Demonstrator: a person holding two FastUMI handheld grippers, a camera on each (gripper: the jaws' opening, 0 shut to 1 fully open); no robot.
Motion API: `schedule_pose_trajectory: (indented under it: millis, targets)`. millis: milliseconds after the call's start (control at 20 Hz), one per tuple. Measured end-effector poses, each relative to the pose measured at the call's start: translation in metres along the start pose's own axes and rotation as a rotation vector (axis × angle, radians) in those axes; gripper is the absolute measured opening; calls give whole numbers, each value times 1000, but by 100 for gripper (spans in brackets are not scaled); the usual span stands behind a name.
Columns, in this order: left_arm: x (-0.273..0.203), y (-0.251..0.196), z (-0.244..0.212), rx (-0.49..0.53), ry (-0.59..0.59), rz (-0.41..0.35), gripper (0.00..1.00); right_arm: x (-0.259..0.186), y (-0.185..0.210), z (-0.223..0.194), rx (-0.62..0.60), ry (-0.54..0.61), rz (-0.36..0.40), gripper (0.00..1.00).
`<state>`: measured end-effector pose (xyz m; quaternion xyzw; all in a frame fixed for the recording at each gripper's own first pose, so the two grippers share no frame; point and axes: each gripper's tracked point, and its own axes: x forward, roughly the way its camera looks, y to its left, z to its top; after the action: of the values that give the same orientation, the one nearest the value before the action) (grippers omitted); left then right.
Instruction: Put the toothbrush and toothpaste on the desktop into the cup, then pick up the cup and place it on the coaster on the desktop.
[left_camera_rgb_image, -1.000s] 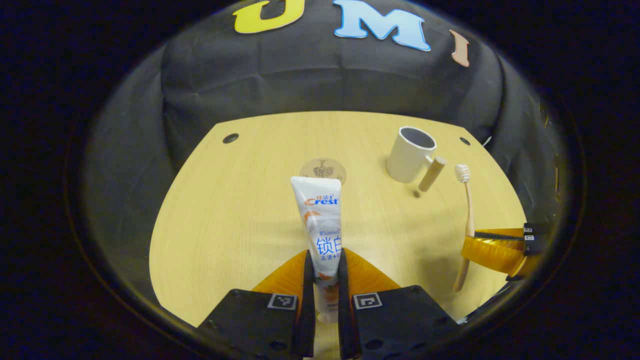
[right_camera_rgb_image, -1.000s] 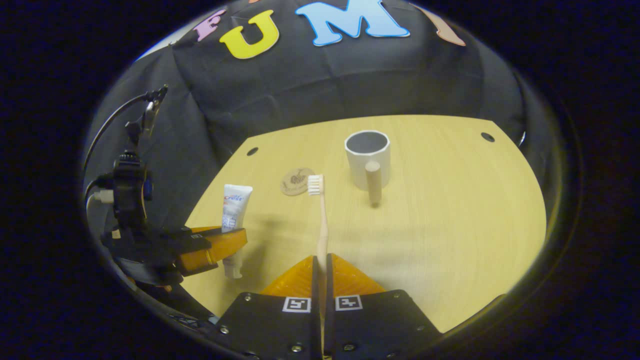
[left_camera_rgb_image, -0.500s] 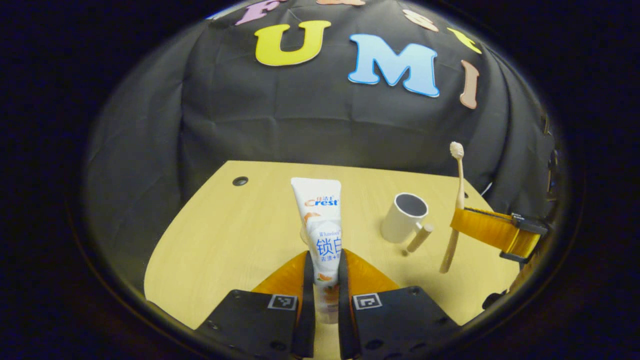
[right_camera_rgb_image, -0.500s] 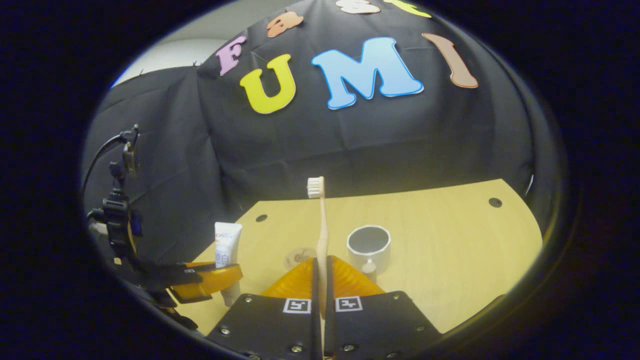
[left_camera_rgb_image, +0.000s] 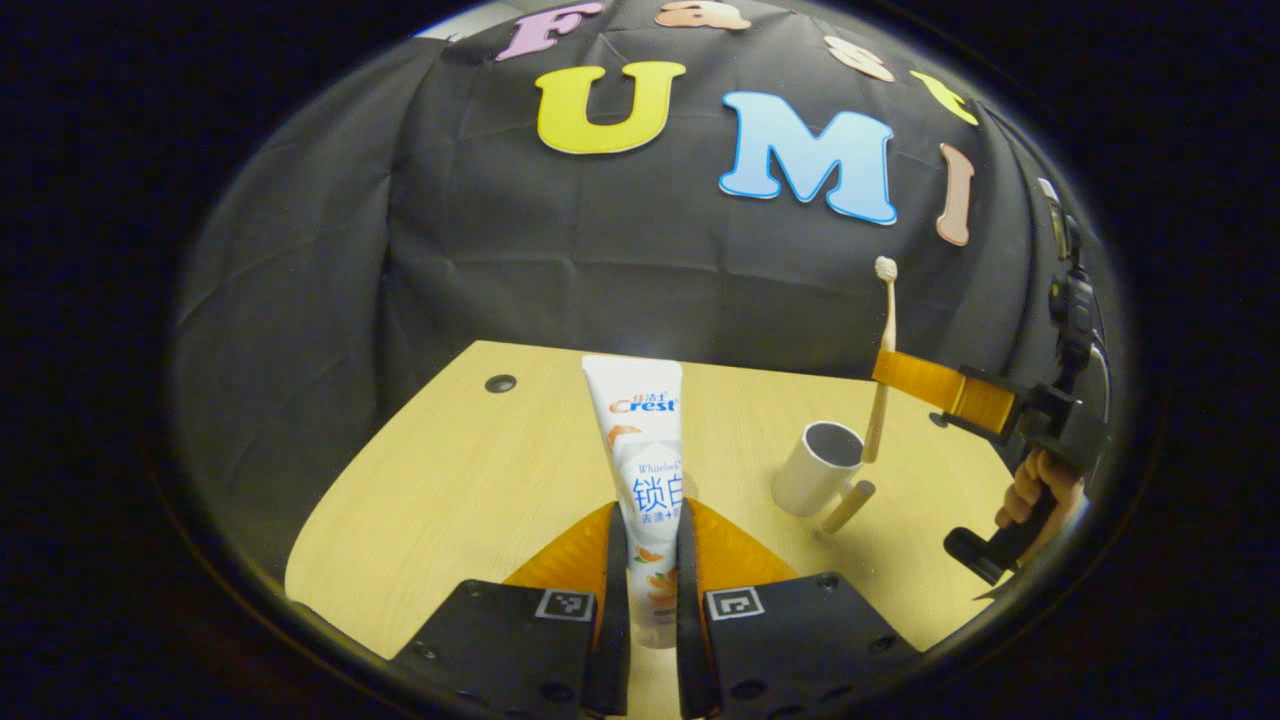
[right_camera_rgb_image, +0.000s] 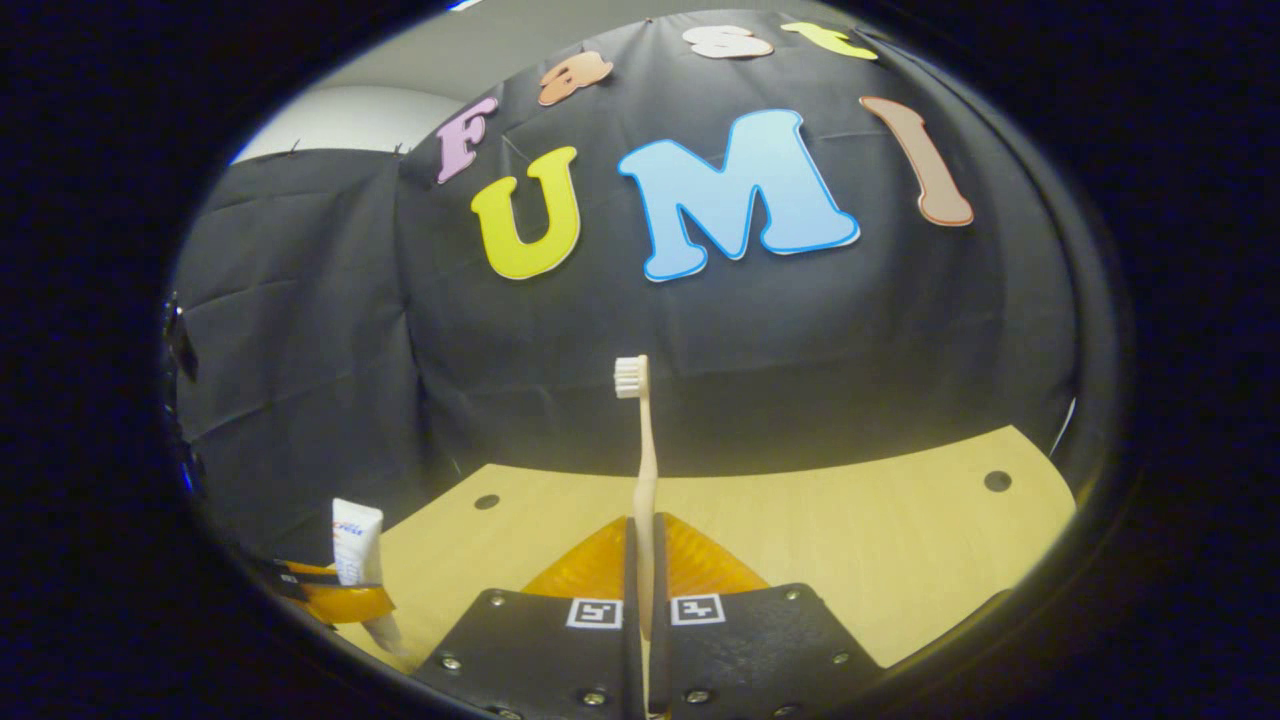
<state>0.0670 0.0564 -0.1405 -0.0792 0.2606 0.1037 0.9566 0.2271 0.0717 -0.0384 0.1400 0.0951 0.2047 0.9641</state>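
Note:
My left gripper (left_camera_rgb_image: 646, 560) is shut on a white toothpaste tube (left_camera_rgb_image: 640, 450), held upright above the wooden desktop (left_camera_rgb_image: 470, 470). In the left gripper view the white cup (left_camera_rgb_image: 818, 468) with a wooden handle stands at the right. Above it the right gripper (left_camera_rgb_image: 905, 375), held by a hand (left_camera_rgb_image: 1035, 485), carries the beige toothbrush (left_camera_rgb_image: 882, 370) upright, its lower end at the cup's mouth. In the right gripper view my right gripper (right_camera_rgb_image: 645, 560) is shut on the toothbrush (right_camera_rgb_image: 643, 450), bristles up. The left gripper (right_camera_rgb_image: 335, 600) with the toothpaste tube (right_camera_rgb_image: 355, 540) sits at the lower left.
The desktop (right_camera_rgb_image: 860, 530) has small dark holes near its far corners (left_camera_rgb_image: 500, 383) (right_camera_rgb_image: 997, 481). The black cloth wall (left_camera_rgb_image: 600, 250) rises close behind the desk's far edge.
Both grippers rose and tilted up, each keeping its hold. The right gripper carried the toothbrush left to above the cup. The coaster has gone out of sight behind the toothpaste.

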Motion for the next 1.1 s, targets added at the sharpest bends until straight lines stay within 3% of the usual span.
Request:
schedule_pose_trajectory:
  millis: [350,800,850,1000,1050,1100]
  targets:
    - [-4,18,-9,-40,12,50,27,48,-28,-47,-60,92,-75,3]
    - [1,14,-13,-64,21,59,27,40,-28,-76,-96,200,-50,6]
    - [2,11,-13,-64,20,53,27,38,-28,-75,-92,202,-47,12]
    - [5,4,-13,-64,16,40,27,30,-27,-69,-84,191,-36,16]
    - [6,1,-12,-64,15,34,27,26,-28,-68,-83,190,-43,34]
    - [8,-3,-11,-63,11,29,26,22,-27,-66,-74,187,-31,36]
